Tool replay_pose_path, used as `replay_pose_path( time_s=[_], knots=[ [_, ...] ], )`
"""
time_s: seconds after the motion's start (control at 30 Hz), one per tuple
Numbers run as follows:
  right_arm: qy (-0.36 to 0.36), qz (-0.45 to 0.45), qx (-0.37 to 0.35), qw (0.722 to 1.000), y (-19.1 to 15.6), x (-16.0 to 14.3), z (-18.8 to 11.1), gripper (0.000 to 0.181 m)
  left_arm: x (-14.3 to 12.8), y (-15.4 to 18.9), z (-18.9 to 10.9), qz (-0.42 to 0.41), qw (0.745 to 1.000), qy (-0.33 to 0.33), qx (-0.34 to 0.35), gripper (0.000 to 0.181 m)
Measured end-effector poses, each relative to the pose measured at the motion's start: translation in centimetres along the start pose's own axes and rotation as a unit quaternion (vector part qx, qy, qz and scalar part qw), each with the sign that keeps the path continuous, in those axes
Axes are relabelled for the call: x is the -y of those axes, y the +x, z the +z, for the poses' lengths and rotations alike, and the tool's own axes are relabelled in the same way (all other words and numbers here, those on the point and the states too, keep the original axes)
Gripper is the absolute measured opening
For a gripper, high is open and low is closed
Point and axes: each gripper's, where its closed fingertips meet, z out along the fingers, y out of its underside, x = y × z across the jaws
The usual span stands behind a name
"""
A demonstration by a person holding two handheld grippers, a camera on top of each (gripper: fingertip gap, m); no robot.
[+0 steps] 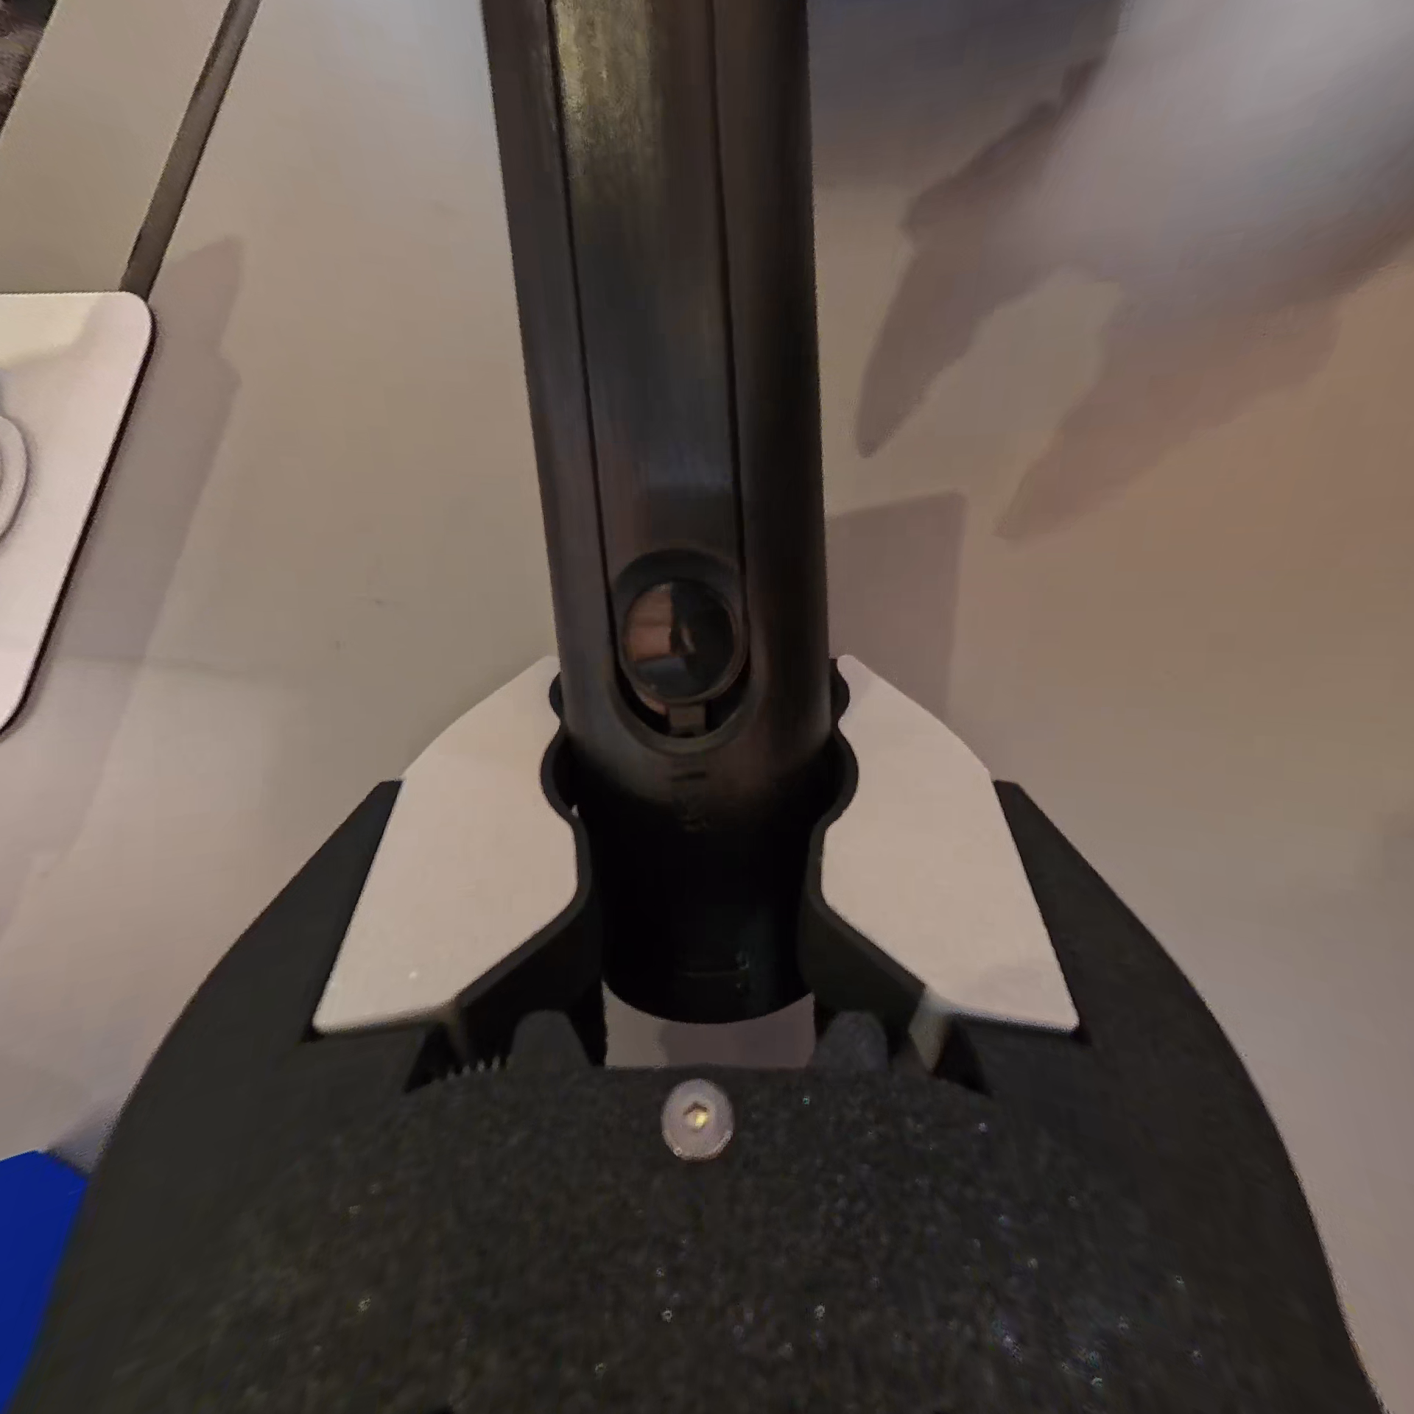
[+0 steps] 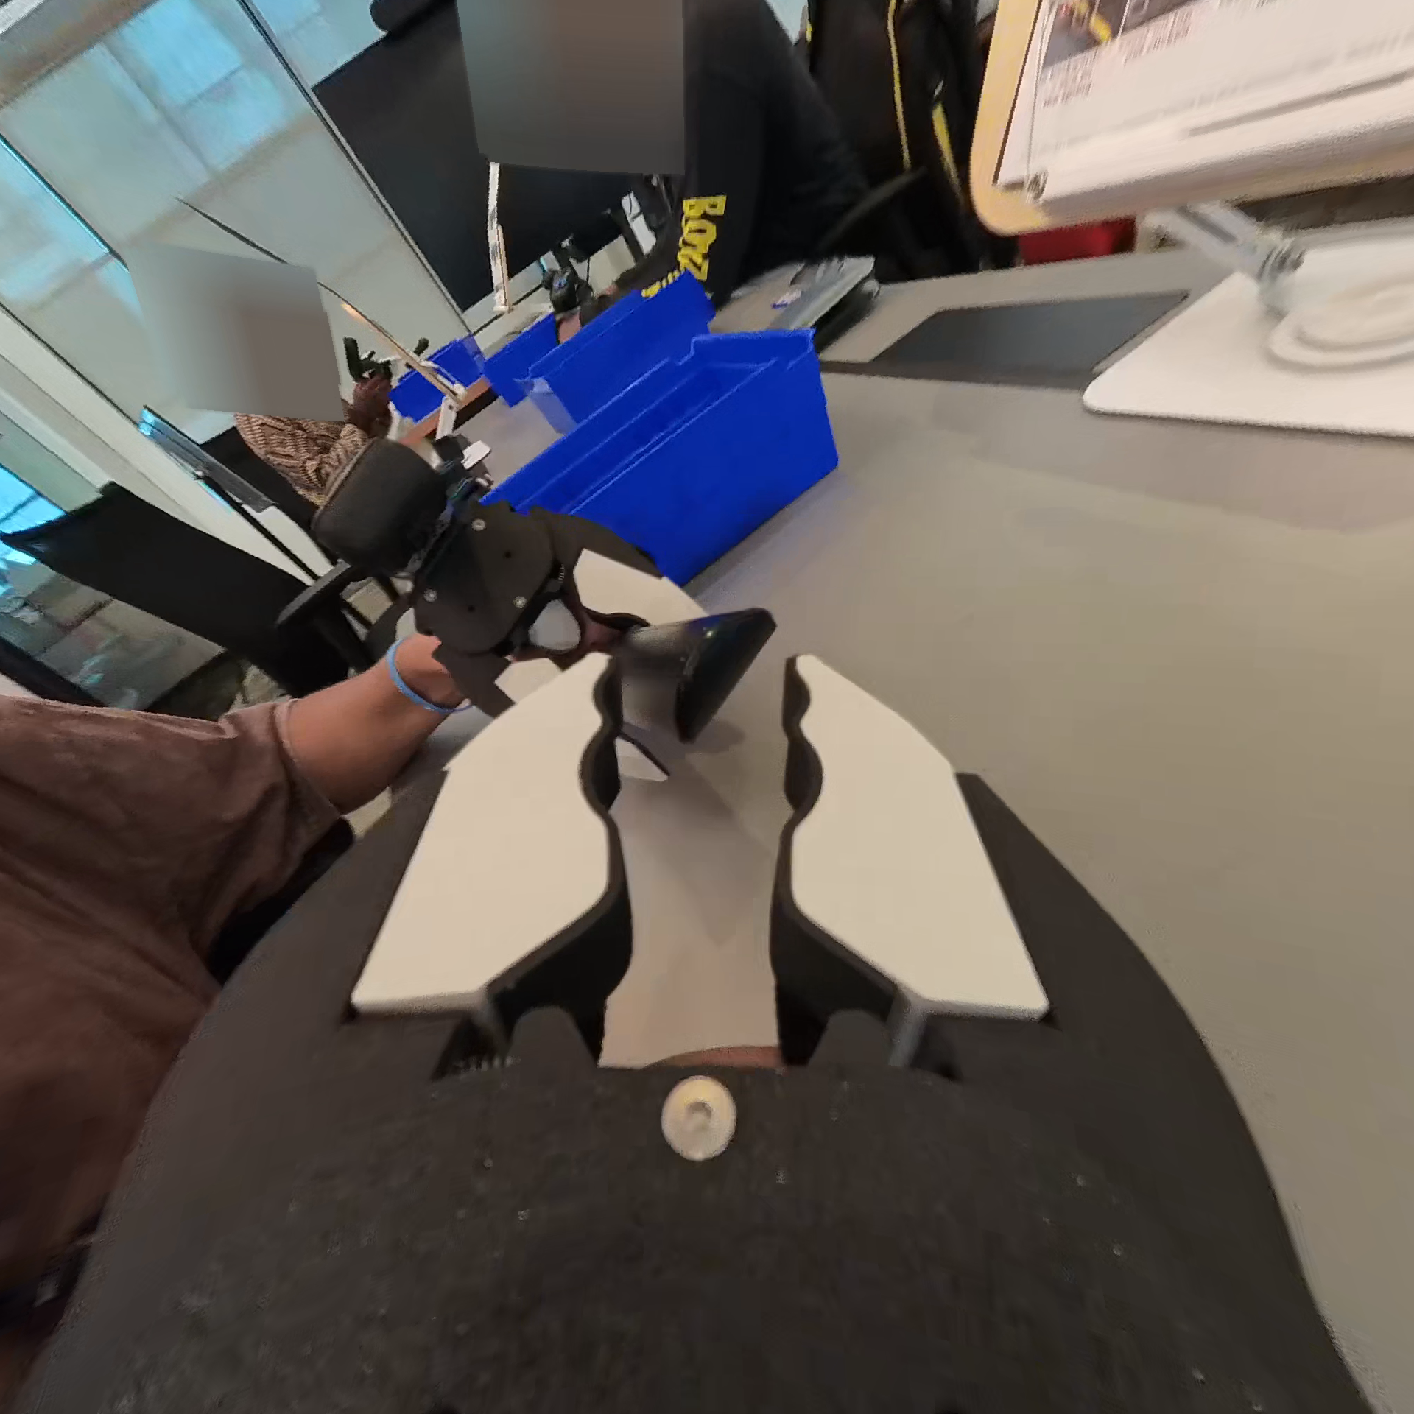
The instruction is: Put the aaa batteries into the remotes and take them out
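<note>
Setting: shared office workspace. Evidence: long grey desk (image 2: 1071, 612); white monitor (image 2: 1224, 99) on stand, far right; blue plastic bins (image 2: 689, 459) in a row; black office chair (image 2: 191, 574), left; glass partition walls (image 2: 115, 191); seated persons beyond.

Grey desk (image 2: 1071, 612) with blue bins (image 2: 689, 459), glass walls (image 2: 92, 191) behind

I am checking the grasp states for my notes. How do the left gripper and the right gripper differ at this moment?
The left gripper is shut on the black remote; the right gripper holds nothing. The left jaws press against the remote's sides, while the right jaws stand apart with the grey table showing between them. The left one carries the remote above the table; the right one points toward it. Both have the same white and black fingers.
</note>
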Motion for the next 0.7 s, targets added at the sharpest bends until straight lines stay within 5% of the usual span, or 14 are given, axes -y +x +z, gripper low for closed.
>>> replay_pose_path(
  time_s=[0.5,0.7],
  knots=[
    [-0.022,0.075,0.021,0.997,0.4,0.3,-0.7,0.003,-0.2,0.4,0.0,0.003,1.0,-0.004,0.0,0.061],
    [0.12,0.085,-0.054,0.988,1.7,5.8,-5.2,0.001,-0.4,0.0,-0.4,-0.025,1.0,0.014,-0.011,0.061]
  ],
)
